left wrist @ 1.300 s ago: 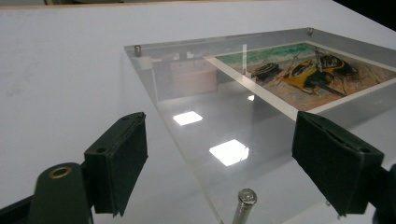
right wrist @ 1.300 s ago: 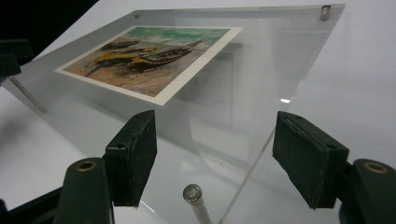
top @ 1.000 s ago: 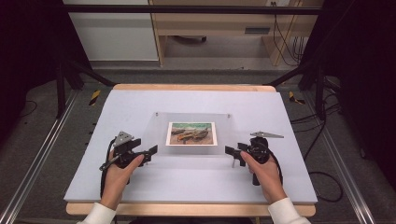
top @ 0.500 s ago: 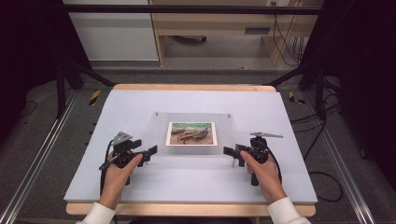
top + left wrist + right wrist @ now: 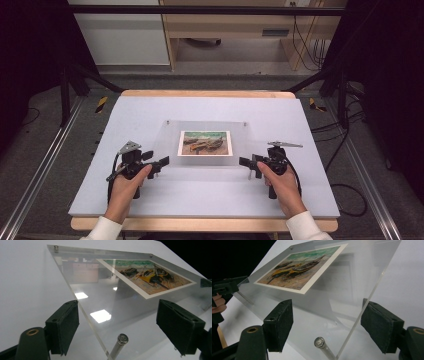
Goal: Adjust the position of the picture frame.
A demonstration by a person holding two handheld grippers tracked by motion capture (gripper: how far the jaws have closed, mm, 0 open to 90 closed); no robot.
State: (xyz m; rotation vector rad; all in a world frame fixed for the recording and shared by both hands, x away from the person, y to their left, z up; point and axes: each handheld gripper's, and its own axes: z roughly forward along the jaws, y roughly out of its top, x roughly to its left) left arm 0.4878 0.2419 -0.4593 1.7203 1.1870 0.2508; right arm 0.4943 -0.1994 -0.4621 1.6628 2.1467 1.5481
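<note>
A clear acrylic picture frame [image 5: 167, 145] lies flat on short metal standoffs in the middle of the white table. It holds a print of beached boats [image 5: 205, 143]. My left gripper [image 5: 161, 162] sits at the frame's near left corner. In the left gripper view its jaws stand open on either side of that corner [image 5: 100, 315] and of a standoff [image 5: 120, 341], not pressing on either. My right gripper [image 5: 243, 161] is at the near right corner. It is also open, with the corner [image 5: 352, 322] and a standoff [image 5: 320, 342] between its pads. A hand holds each gripper.
The white tabletop [image 5: 150, 110] has a wooden rim at front and back. Metal rails run along both sides on the floor, with cables at the right. A cabinet and a wooden shelf stand behind the table. The other gripper [image 5: 222, 287] appears beyond the frame in the right gripper view.
</note>
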